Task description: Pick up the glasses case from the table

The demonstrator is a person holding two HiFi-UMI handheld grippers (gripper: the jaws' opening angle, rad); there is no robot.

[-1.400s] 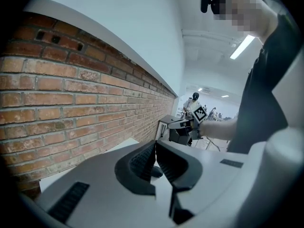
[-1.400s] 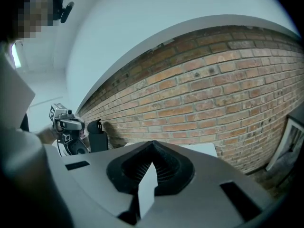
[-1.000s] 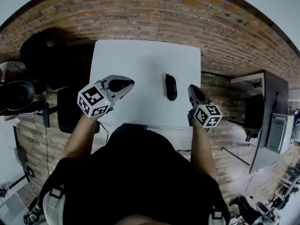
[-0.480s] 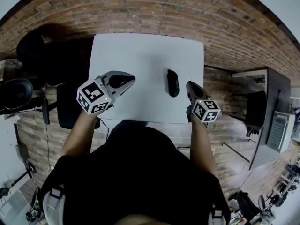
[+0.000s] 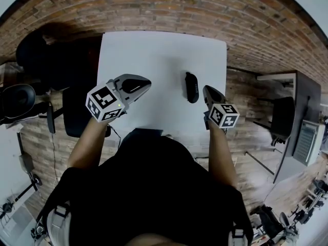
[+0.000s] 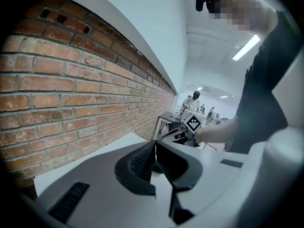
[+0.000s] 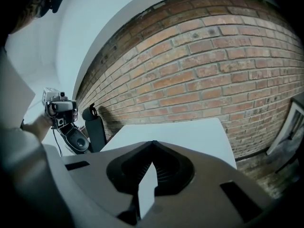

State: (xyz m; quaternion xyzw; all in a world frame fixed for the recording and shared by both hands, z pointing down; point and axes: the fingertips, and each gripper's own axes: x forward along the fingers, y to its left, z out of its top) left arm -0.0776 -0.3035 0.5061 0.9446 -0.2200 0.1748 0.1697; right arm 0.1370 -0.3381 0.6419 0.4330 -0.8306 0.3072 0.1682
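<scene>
Left gripper (image 5: 147, 82) and right gripper (image 5: 206, 90) are both pinched closed on nothing, glasses case (image 5: 191, 87) lying on the table (image 5: 154, 55) between them.

- White rectangular table (image 5: 154, 55) straight ahead, far edge by red brick wall (image 5: 164, 9).
- Black oblong glasses case (image 5: 191, 87) on table, right of centre, toward near edge.
- Left gripper (image 5: 145, 84) over table's near left part; right gripper (image 5: 207, 91) just right of case, at table's right edge.
- Black office chair (image 5: 74, 114) left of table; dark desk (image 5: 300, 106) well apart on right.
</scene>
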